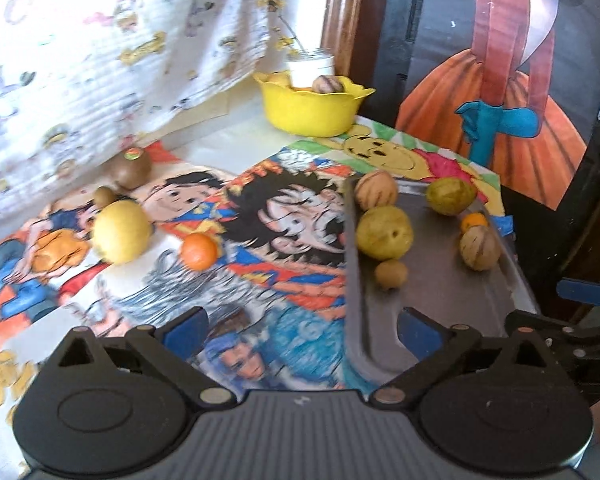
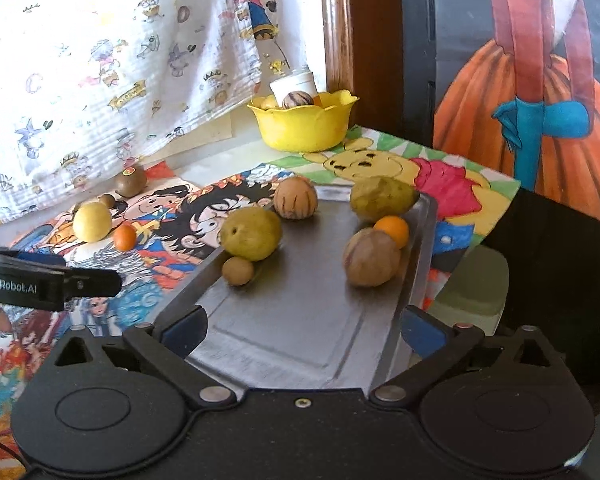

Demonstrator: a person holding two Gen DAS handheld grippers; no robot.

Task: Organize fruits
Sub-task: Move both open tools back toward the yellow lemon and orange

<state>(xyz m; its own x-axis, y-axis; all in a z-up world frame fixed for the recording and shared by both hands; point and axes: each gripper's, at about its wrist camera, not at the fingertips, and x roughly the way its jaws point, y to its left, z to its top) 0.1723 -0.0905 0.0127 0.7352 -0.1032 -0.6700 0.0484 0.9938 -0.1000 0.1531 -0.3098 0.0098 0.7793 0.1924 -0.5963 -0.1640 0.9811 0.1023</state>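
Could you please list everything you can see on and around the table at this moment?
Tray: one, dark grey metal, on the table's right side.
Fruit on tray: six; two yellow-green, two striped tan, one small brown, one orange.
Fruit on the drawings: four; one yellow, one orange, a stickered brown kiwi, one small brown.
Bowl: one, yellow, at the back, holding a striped fruit and others.
Jar: one, white, behind the bowl.
Cartoon drawings: colourful, covering the table.
Printed cloth: white, hanging at the back left.
Painting: a figure in orange, at right.
Left gripper: open, empty.
Right gripper: open, empty, over the tray.
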